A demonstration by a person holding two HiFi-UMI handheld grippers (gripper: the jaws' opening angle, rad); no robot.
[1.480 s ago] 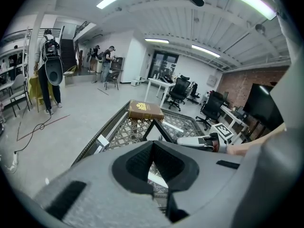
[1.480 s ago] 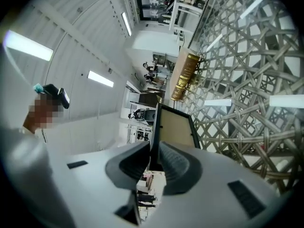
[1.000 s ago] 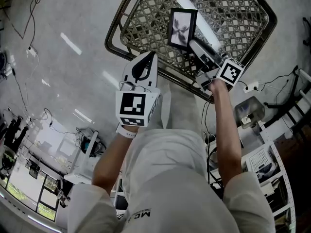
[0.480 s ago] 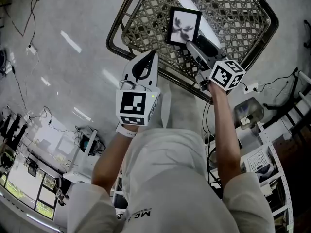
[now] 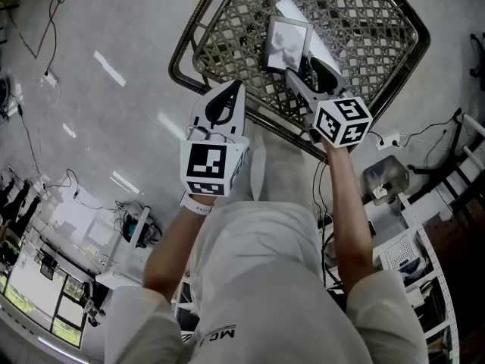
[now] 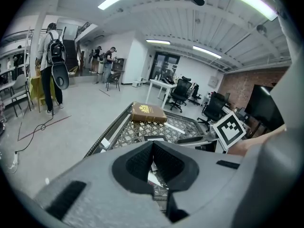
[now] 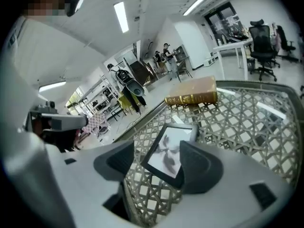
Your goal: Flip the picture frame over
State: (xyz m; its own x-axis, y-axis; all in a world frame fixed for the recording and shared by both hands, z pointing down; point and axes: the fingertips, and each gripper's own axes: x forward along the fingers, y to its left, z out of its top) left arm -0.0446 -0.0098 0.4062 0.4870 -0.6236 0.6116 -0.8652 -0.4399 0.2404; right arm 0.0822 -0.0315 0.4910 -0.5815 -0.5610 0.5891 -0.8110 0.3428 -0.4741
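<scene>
Picture frame (image 7: 167,155) lies flat, picture side up, on the far half of the lattice table (image 5: 187,48), in from the rim. Right gripper (image 5: 309,70) is around its near end: jaws wide and opening, frame between them, pads not pressing. The right pad covers the frame's near-right corner, can't tell if it touches. Left gripper (image 6: 153,144) is at the near-left rim, jaws together, nothing in them, well apart from the frame. Book (image 7: 192,93) sits at the far edge, apart from the frame.

Can't judge which face it started on, so the flip may be finished or not.

Risks from here:
- pulling the right gripper back could drag or spin the frame if that right pad is still on the corner
- a re-grip on a flat frame from a sloping approach could push it far, toward the book, rather than catch it
- a corner could snag in the lattice holes and tip the frame
- a loose pinch mid-turn could drop it hard on its glass
</scene>
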